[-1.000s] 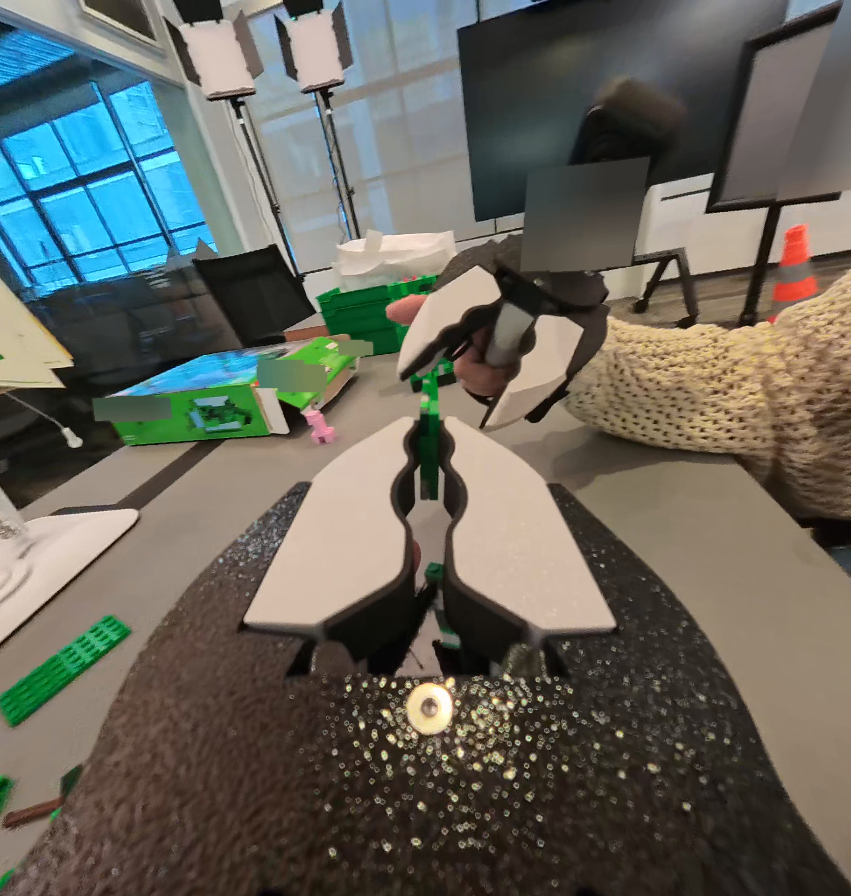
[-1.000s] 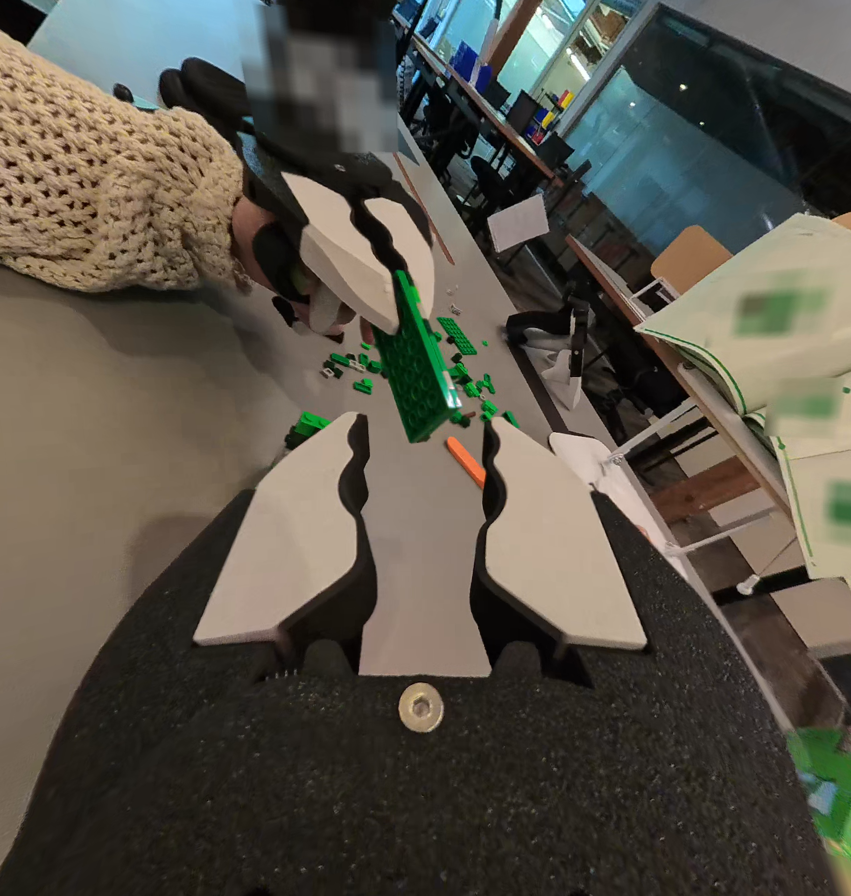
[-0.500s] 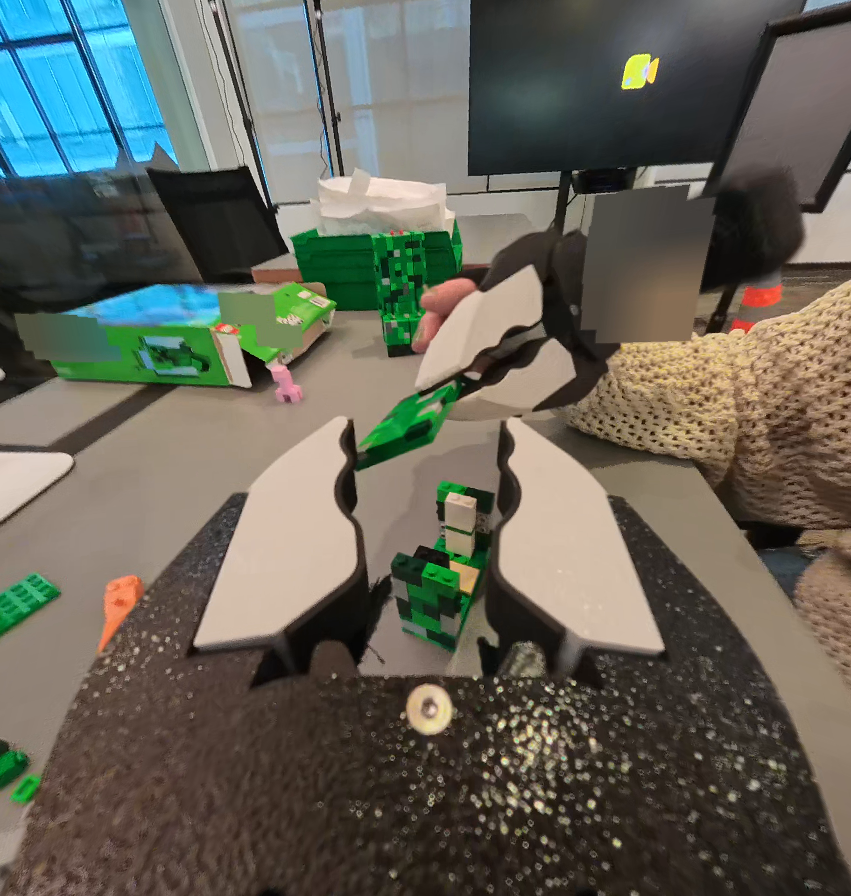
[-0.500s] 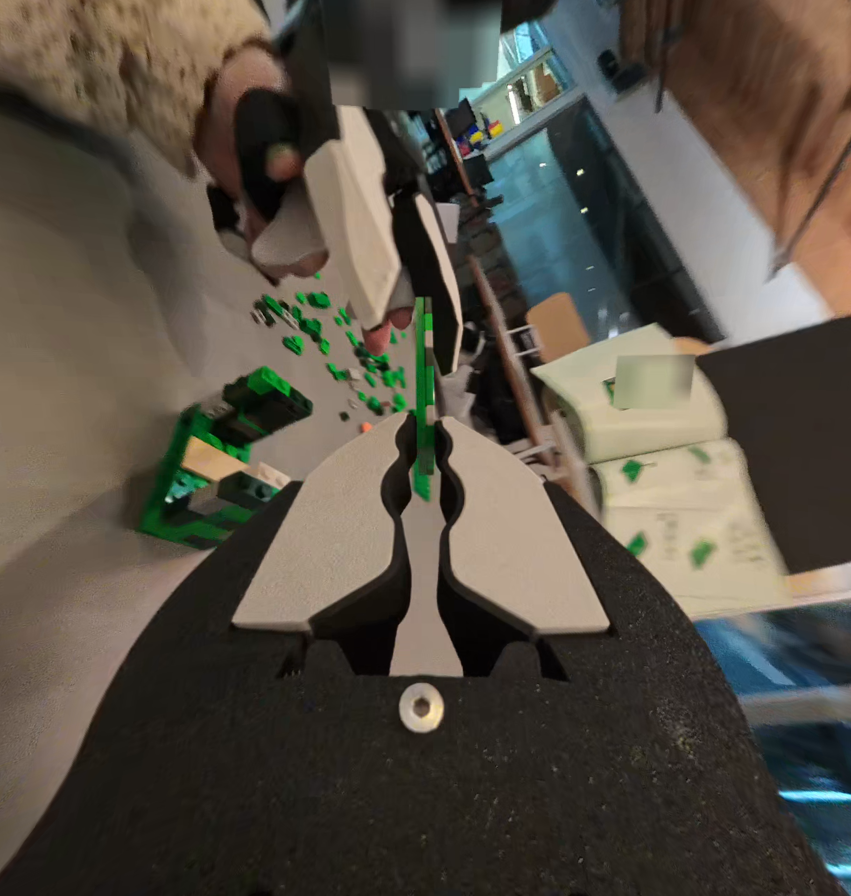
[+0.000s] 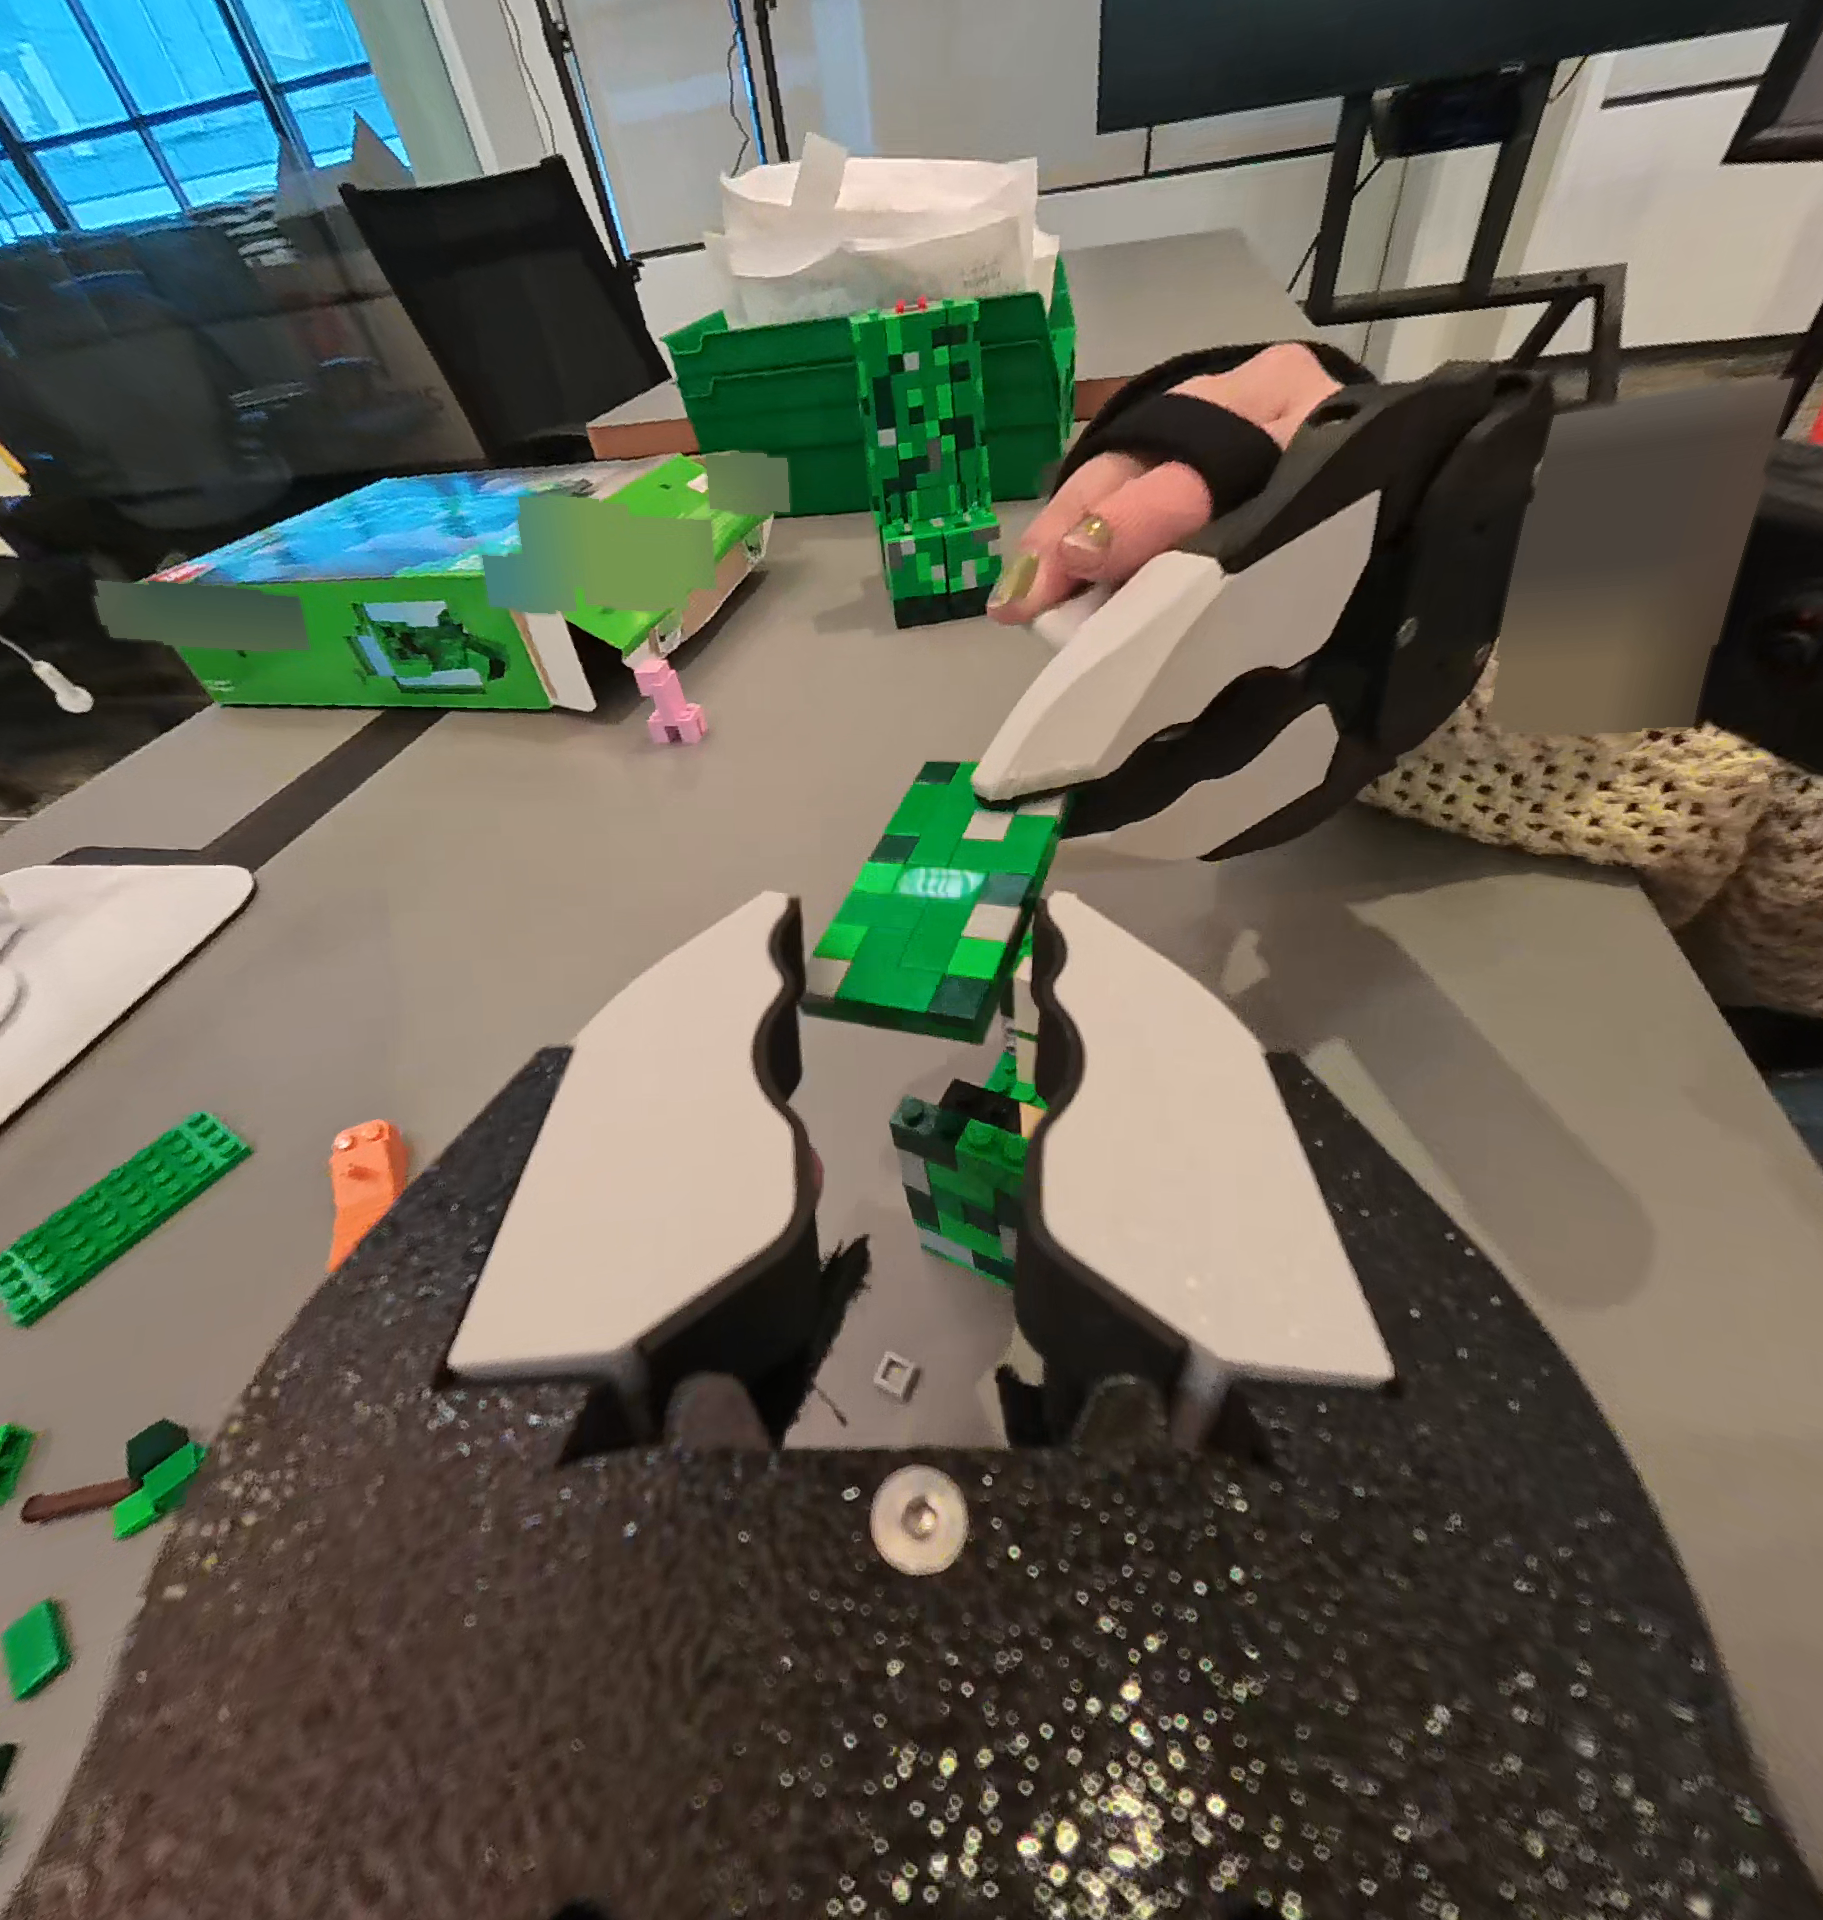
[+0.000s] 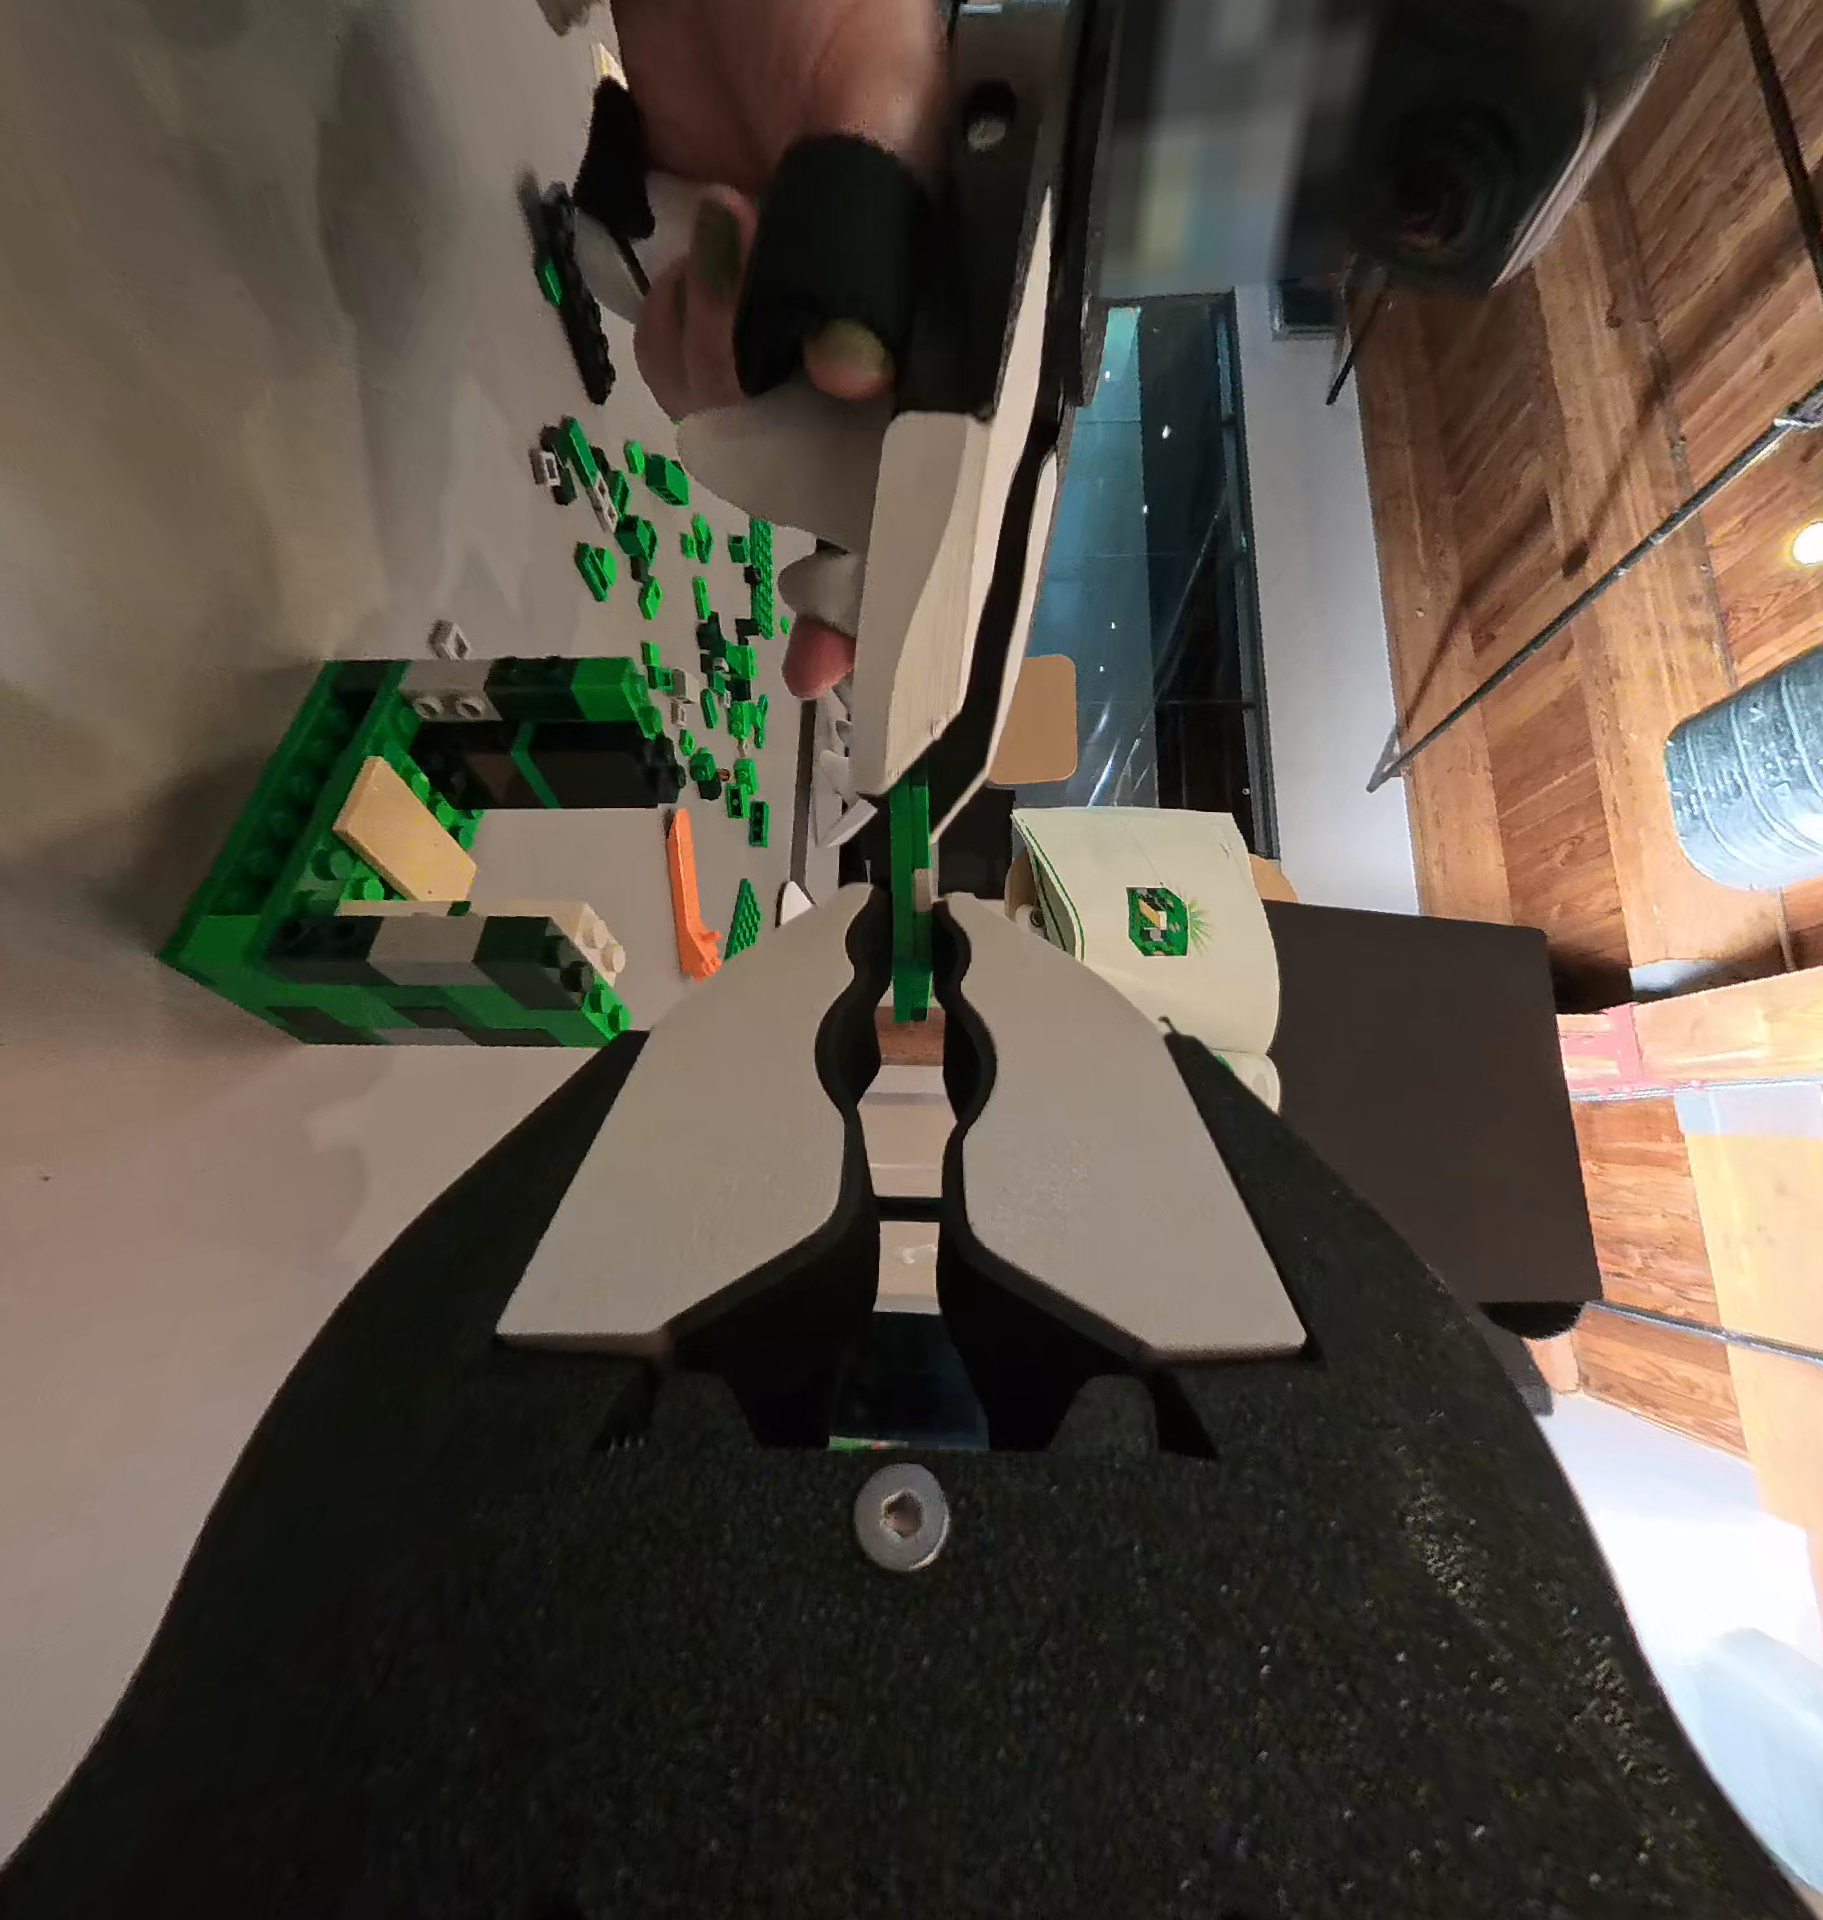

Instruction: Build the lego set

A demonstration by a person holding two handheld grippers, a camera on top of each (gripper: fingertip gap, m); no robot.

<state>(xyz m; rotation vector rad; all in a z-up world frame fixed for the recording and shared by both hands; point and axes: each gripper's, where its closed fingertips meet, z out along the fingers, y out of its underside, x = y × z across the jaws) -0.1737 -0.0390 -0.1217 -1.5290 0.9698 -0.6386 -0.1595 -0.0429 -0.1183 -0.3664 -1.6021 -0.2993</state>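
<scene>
A green tiled plate (image 5: 917, 966) hangs nearly flat above a partly built green, black and tan block (image 5: 964, 1184) on the grey table. My right gripper (image 5: 1032, 805) is shut on the plate's far end. In the right wrist view the plate (image 6: 909, 966) shows edge-on between that gripper's (image 6: 907, 899) closed fingers. My left gripper (image 5: 917, 914) is open. Its fingertips flank the plate's near end, and I cannot tell if they touch it. The block (image 6: 419, 862) lies to the left in the right wrist view, and the left gripper (image 6: 912, 795) comes in from above.
A finished green figure (image 5: 928, 457), green bins (image 5: 782, 395), the set's box (image 5: 398, 603) and a pink piece (image 5: 673, 707) stand at the back. An orange separator (image 5: 367, 1184), a long green plate (image 5: 117, 1216) and loose pieces (image 6: 678, 582) lie on the left. A white pad (image 5: 86, 956) is at far left. The orange separator (image 5: 367, 1184) is about 20 centimetres from both grippers' fingertips.
A second ago my left gripper held the plate upright and the right was open. The right has closed on it, the left has let go, and the plate has swung flat over the block.
</scene>
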